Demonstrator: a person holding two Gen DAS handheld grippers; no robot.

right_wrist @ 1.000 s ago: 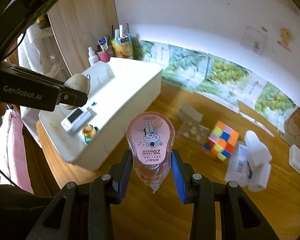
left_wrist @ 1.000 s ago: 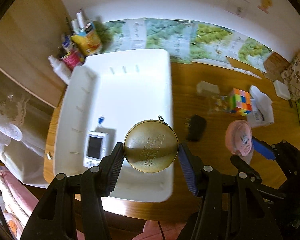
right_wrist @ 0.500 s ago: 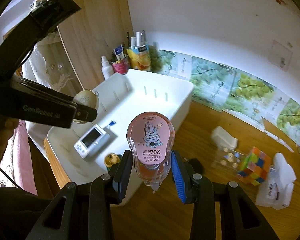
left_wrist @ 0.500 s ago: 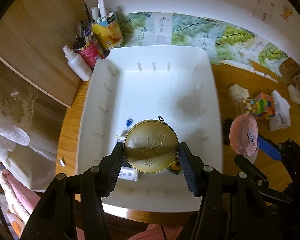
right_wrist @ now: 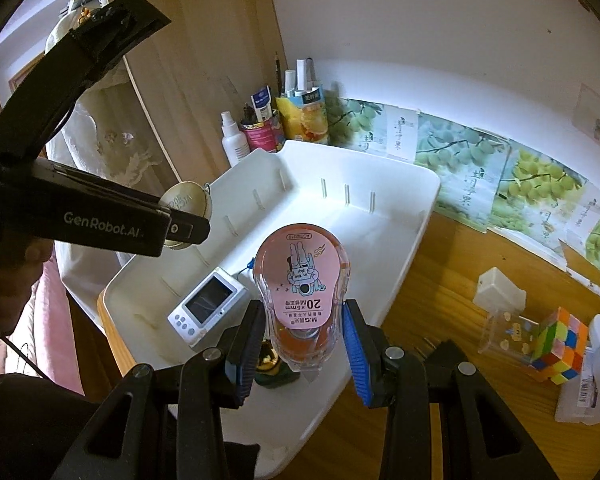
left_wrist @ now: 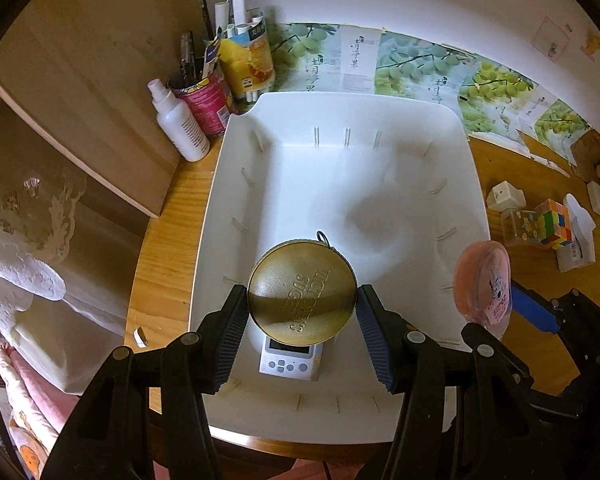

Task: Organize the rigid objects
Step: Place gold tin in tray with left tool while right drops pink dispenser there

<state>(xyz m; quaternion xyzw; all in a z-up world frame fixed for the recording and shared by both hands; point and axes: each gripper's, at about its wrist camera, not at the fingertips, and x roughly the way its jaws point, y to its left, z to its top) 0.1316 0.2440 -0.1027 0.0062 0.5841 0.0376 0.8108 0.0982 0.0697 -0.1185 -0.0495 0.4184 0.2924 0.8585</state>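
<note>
Brass-coloured tin (left_wrist: 302,289), stiff, slick-rimmed, is hanging over the bin's (left_wrist: 466,148) near edge, left gripper (left_wrist: 302,320) pinching its sides. Right gripper (right_wrist: 303,346) is clamping light tape dispenser (right_wrist: 302,292) flanks.

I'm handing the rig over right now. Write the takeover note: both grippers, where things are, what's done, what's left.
Left gripper: shut on the gold round tin, above the white bin.
Right gripper: shut on the pink correction tape, over the bin's near end.
Done: white digital gadget and a small gold-topped item lie in the bin.
Left: release both; then the colour cube, clear box and white pieces on the table.
</note>
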